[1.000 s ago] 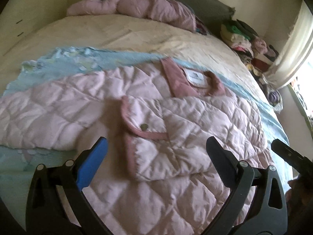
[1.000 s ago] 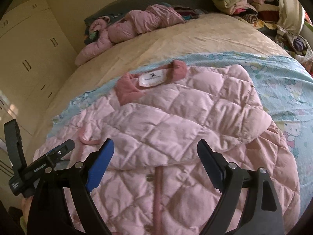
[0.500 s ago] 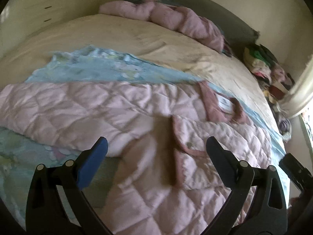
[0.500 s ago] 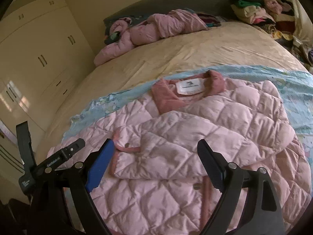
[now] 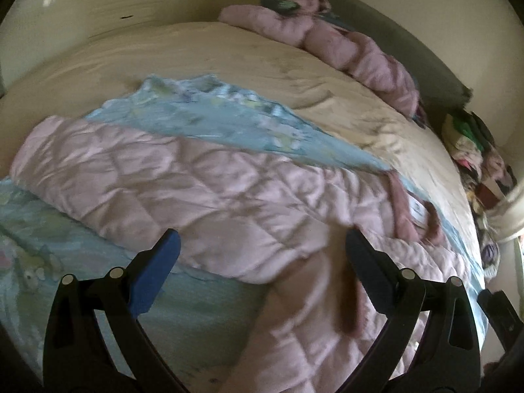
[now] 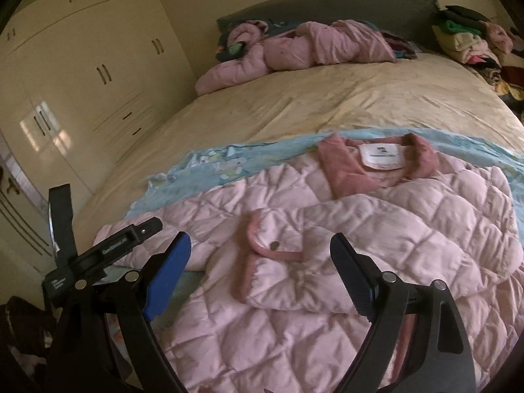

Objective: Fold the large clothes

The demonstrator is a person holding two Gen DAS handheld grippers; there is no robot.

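Note:
A pink quilted jacket (image 6: 376, 229) lies spread on a light blue blanket (image 6: 229, 163) on the bed, collar and white label (image 6: 381, 157) facing away. Its right sleeve (image 6: 327, 262) is folded across the chest, cuff with a snap at the middle. Its left sleeve (image 5: 163, 180) stretches out flat to the left. My left gripper (image 5: 262, 255) is open and empty, hovering above the left sleeve near the armpit. My right gripper (image 6: 262, 271) is open and empty above the folded sleeve's cuff. The left gripper's body (image 6: 98, 258) shows at the right wrist view's left edge.
The bed has a cream cover (image 6: 360, 98). Another crumpled pink jacket (image 6: 294, 52) lies by the grey headboard (image 6: 327, 3). A heap of clothes (image 6: 468, 39) sits at the far right. Cream wardrobes (image 6: 82, 65) stand to the left.
My left gripper swung left, from over the folded cuff to over the outstretched left sleeve. The right gripper shifted so the cuff sits between its fingers. The jacket has not moved.

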